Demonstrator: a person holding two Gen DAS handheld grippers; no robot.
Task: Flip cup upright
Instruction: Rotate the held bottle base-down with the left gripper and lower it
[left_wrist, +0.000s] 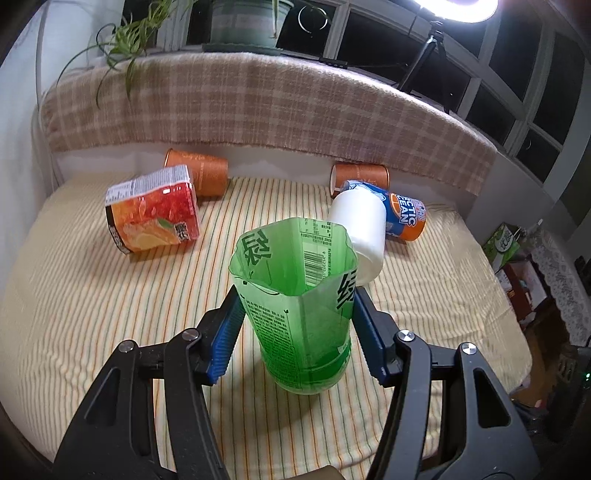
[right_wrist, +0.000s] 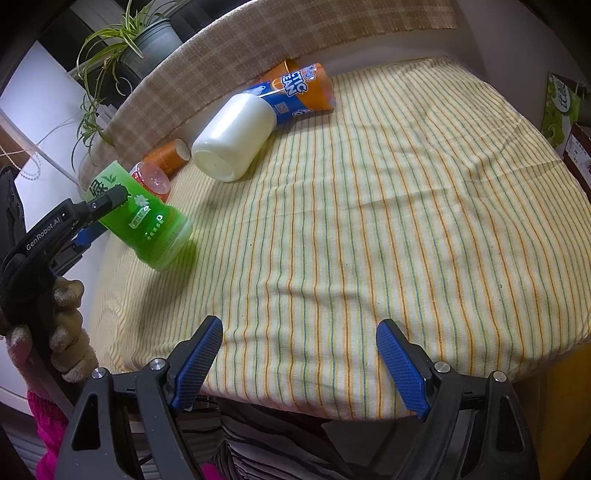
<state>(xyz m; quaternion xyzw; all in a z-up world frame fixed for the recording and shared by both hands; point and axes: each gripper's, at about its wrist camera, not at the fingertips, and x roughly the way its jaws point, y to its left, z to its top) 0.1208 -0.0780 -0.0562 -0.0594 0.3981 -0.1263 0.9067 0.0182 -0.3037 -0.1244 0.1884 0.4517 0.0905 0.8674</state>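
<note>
A green translucent cup (left_wrist: 299, 306) with Chinese print stands between my left gripper's (left_wrist: 295, 325) blue pads, open mouth up, its base on or just above the striped cloth. The pads press its sides. In the right wrist view the same green cup (right_wrist: 147, 218) leans in the left gripper (right_wrist: 107, 206) at the table's left. My right gripper (right_wrist: 299, 365) is open and empty above the table's near edge.
A white cup (left_wrist: 360, 232), a blue-orange cup (left_wrist: 400, 212), a red-orange cut carton (left_wrist: 151, 214) and two orange cups (left_wrist: 201, 171) (left_wrist: 360, 177) lie on their sides on the striped cloth (right_wrist: 369, 221). A plaid-covered ledge runs behind. Boxes stand at the right.
</note>
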